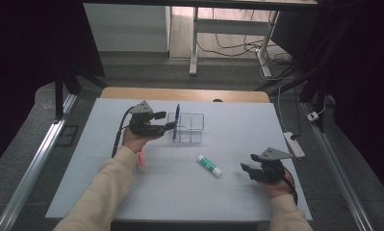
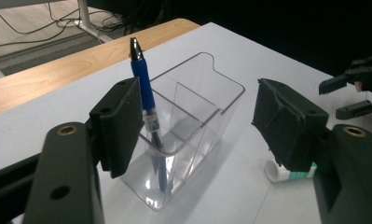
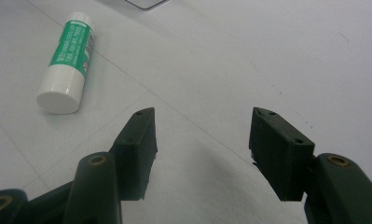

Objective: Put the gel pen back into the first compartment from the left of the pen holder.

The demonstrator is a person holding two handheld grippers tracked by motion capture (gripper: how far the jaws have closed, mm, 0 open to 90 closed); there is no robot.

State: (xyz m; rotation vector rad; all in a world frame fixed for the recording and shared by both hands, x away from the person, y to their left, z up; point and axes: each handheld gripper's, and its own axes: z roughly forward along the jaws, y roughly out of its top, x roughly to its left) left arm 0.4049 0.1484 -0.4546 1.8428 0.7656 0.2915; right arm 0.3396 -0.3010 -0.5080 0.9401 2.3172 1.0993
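A blue pen [image 1: 177, 115] stands upright in the near left compartment of a clear plastic organizer [image 1: 188, 128] at the middle of the white table. My left gripper [image 1: 167, 121] is held level just left of it and is open. In the left gripper view the pen [image 2: 144, 88] rises beside the left pad [image 2: 120, 126], and nothing lies between the pads. A white and green glue stick [image 1: 209, 165] lies flat on the table. My right gripper [image 1: 249, 162] rests open to its right, with the glue stick [image 3: 67, 60] ahead and left of its jaws.
An orange object [image 1: 141, 161] lies on the table [image 1: 180, 192] beside the left forearm. A wooden strip [image 1: 185, 94] runs along the far edge. A power strip [image 1: 294, 144] sits off the right edge. The right gripper [image 2: 356, 88] is seen far off in the left gripper view.
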